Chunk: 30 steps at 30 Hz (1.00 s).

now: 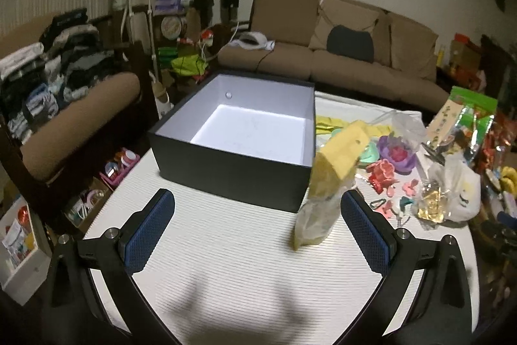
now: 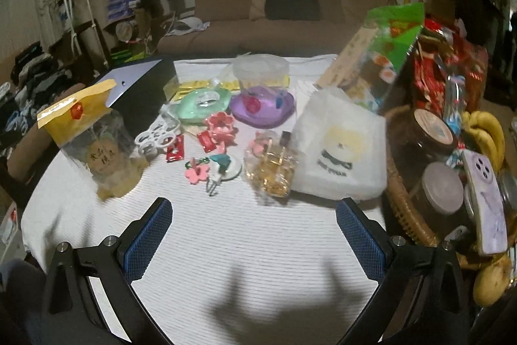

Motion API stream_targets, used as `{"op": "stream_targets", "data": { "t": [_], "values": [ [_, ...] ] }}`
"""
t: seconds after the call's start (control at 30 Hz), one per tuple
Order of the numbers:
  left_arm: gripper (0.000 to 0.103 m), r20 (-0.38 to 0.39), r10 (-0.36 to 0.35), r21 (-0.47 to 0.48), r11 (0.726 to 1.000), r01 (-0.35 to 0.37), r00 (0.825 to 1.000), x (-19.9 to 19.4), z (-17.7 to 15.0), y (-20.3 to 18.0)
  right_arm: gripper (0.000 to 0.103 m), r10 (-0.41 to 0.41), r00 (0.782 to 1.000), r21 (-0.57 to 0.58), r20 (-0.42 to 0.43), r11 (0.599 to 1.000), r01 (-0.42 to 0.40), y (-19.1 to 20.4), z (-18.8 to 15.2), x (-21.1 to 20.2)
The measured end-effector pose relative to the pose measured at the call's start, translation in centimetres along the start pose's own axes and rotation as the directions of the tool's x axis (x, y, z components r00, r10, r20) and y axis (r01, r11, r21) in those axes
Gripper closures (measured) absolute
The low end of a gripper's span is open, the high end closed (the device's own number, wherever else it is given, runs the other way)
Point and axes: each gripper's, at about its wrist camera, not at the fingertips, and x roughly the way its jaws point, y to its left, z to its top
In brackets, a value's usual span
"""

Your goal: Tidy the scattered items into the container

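Open black box point(image 1: 232, 173), white inside, holds nothing; yellow-topped bag point(image 1: 326, 183) stands upright beside it.

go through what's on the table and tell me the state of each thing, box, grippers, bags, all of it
black box: open, lidless, nothing visible inside.
left gripper: open, holding nothing.
right gripper: open, holding nothing.
yellow-topped bag: upright, top folded shut, beside the box.
white bag: lying on the cloth.
clear pouch of gold pieces: lying against the white bag.
wicker basket: full.
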Motion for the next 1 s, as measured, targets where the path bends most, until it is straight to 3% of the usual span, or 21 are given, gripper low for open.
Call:
{"op": "stream_targets", "data": {
  "t": [0.13, 0.23, 0.47, 0.67, 1.0],
  "values": [
    [0.000, 0.041, -0.088, 0.024, 0.996, 0.087, 0.995, -1.9, -0.4, -2.0, 0.000, 0.022, 1.000, -0.003, 0.011, 1.000, -0.022, -0.6, -0.4, -0.1],
    [0.000, 0.050, -0.185, 0.085, 0.980, 0.181, 0.981, -2.5, -0.5, -4.8, 0.000, 0.029, 0.999, -0.016, 0.022, 0.999, -0.029, -1.0, -0.2, 0.1],
    [0.000, -0.008, -0.282, 0.194, 0.941, 0.278, 0.959, 1.2, 0.9, -12.8, 0.000, 0.061, 0.997, -0.023, 0.041, 0.998, -0.060, -1.9, 2.1, 1.3],
    [0.000, -0.037, -0.297, 0.218, 0.929, 0.297, 0.954, 6.1, 3.2, -18.0, 0.000, 0.069, 0.996, -0.027, 0.051, 0.997, -0.068, -2.7, 4.2, 2.9],
    [0.000, -0.112, -0.316, 0.219, 0.917, 0.333, 0.942, 14.9, 4.6, -22.2, 0.000, 0.122, 0.991, -0.040, 0.051, 0.992, -0.120, -3.7, 5.8, 6.4]
  ]
}}
